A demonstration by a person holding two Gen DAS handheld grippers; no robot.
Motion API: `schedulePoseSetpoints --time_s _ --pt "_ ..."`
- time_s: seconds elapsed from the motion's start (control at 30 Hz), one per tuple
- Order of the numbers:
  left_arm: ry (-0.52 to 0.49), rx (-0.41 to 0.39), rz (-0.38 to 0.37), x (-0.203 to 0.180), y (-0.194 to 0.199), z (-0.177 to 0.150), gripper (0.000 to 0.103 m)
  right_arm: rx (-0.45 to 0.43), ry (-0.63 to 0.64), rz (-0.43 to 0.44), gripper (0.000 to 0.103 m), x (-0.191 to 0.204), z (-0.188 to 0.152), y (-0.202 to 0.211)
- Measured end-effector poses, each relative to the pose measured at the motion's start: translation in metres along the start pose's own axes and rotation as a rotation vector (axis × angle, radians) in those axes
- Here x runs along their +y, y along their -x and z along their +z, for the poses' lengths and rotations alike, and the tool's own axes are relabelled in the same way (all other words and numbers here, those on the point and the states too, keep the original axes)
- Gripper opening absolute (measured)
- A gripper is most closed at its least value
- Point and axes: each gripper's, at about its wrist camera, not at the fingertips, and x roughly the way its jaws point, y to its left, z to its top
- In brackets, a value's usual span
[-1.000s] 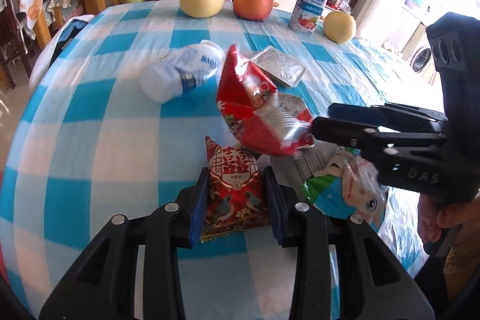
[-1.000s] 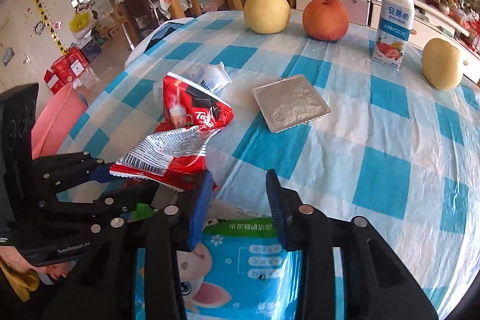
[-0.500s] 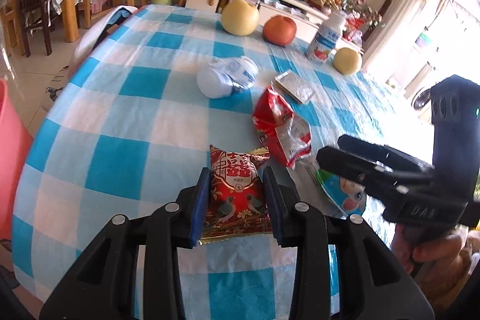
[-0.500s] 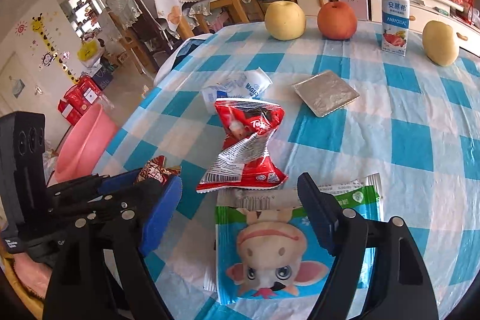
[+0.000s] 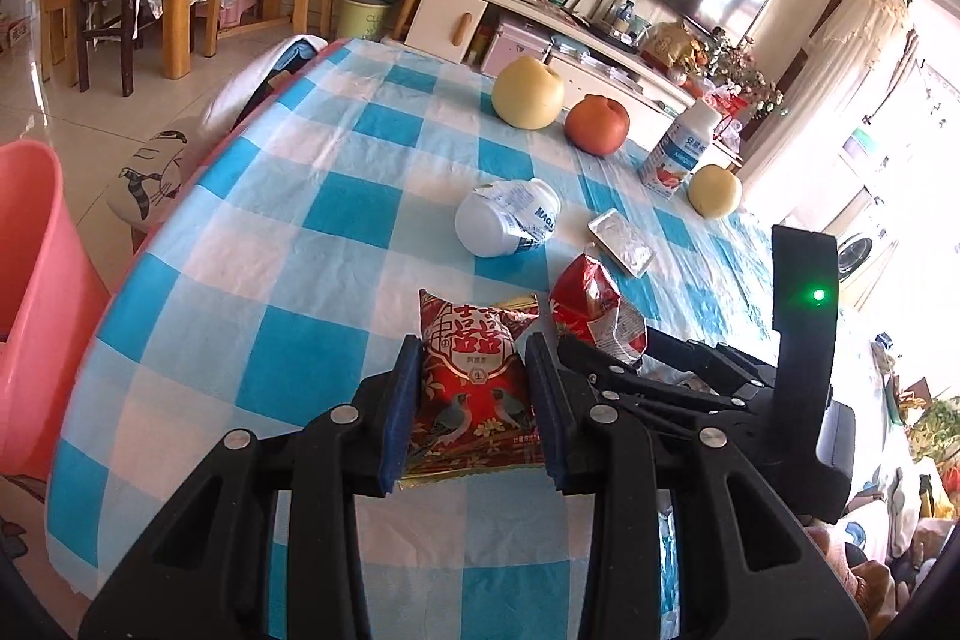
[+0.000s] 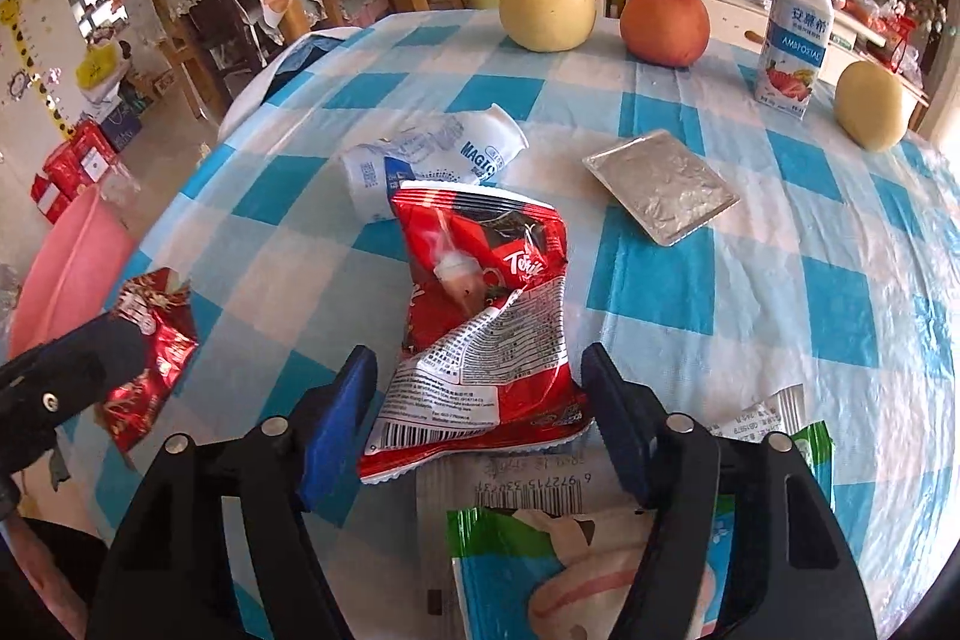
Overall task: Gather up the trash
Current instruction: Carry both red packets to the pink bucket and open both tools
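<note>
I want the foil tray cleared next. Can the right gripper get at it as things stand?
Probably not directly: the crumpled red wrapper sits between the right gripper's jaws, with the foil tray beyond it.

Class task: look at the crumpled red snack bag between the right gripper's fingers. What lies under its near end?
A flat green-and-white wrapper with a barcode lies under the crumpled red snack bag. Its far edge is covered.

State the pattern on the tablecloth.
Blue and white checks on the tablecloth, clearest in the left wrist view.
</note>
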Motion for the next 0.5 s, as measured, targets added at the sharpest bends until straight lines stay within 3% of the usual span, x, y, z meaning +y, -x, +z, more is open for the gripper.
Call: schedulePoseSetpoints --time_s 0.23,0.5 --pt "0.035 -0.019 0.006 0.01 0.005 0.003 0.037 -0.039 0.04 -0.037 0.059 0.003 -0.003 0.001" --pt "0.078 -0.061 0.007 0.023 0.018 0.007 0.037 -0.087 0.008 -0.008 0.059 0.004 -0.001 0.012"
